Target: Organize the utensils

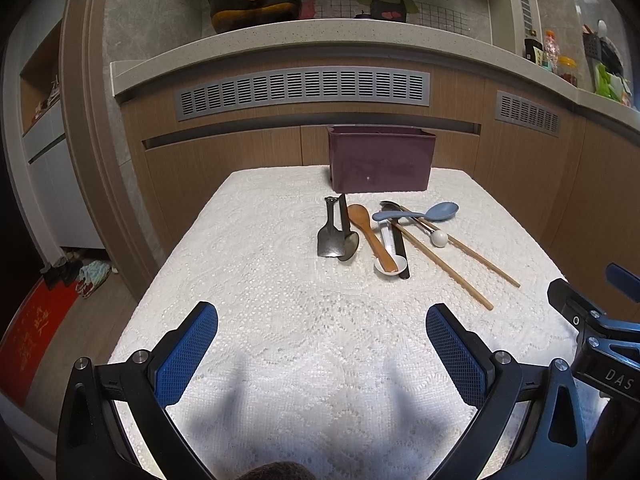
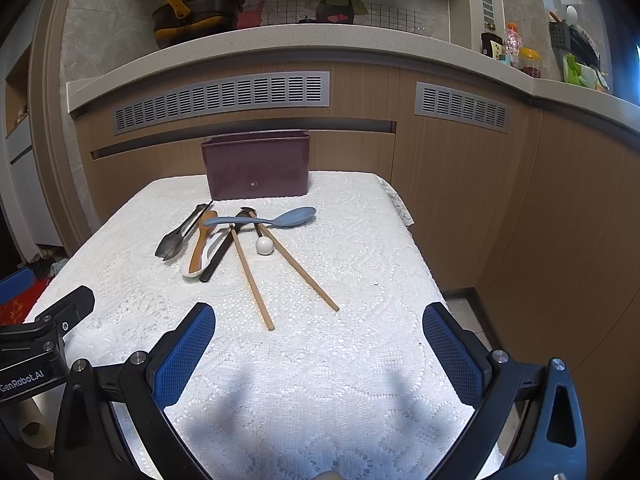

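Note:
A heap of utensils lies mid-table in front of a dark purple bin (image 1: 379, 159) (image 2: 256, 164). It holds a blue spoon (image 1: 438, 212) (image 2: 280, 218), a wooden spoon (image 1: 370, 236) (image 2: 199, 246), a white spoon (image 1: 386, 254) (image 2: 200, 266), two wooden chopsticks (image 1: 444, 266) (image 2: 252, 276), a dark metal spatula (image 1: 329, 236) (image 2: 172, 240), a black stick (image 1: 400, 250) (image 2: 218, 254) and a white ball-ended piece (image 1: 439, 238) (image 2: 264, 245). My left gripper (image 1: 322, 354) is open over the near cloth, nothing between its fingers. My right gripper (image 2: 319, 354) is open too, just short of the chopstick ends.
A white lace cloth (image 1: 280, 320) (image 2: 360, 280) covers the small table. Wooden cabinets with grey vents (image 1: 304, 90) stand right behind it. A counter above carries a black pan (image 1: 256, 4) and jars (image 1: 560, 60). The table's right edge drops to the floor (image 2: 464, 308).

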{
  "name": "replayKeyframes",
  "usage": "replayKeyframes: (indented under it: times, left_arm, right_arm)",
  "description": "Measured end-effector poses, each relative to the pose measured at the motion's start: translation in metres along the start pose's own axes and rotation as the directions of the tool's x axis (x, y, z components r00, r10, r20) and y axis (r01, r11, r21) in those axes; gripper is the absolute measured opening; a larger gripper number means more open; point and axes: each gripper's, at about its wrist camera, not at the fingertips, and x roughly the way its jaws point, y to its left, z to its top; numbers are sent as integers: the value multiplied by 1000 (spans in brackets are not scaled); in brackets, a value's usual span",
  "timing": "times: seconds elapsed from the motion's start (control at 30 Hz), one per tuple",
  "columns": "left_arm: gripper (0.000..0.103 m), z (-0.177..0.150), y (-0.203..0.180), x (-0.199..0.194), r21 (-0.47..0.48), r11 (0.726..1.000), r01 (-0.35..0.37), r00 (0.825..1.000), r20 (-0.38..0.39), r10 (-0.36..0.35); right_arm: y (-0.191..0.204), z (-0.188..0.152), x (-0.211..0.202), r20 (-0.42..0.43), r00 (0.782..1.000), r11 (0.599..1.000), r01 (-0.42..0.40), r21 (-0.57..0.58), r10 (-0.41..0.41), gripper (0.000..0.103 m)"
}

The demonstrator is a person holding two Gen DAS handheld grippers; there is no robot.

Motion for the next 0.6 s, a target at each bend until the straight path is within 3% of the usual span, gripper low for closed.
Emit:
replayKeyframes:
  times: [0.6]
  left_arm:
    - [103,1,0,0,1,1000,-1,1000,-2,1]
  right_arm:
    - [0,-1,-1,-2,1000,1000,0,2,0,103]
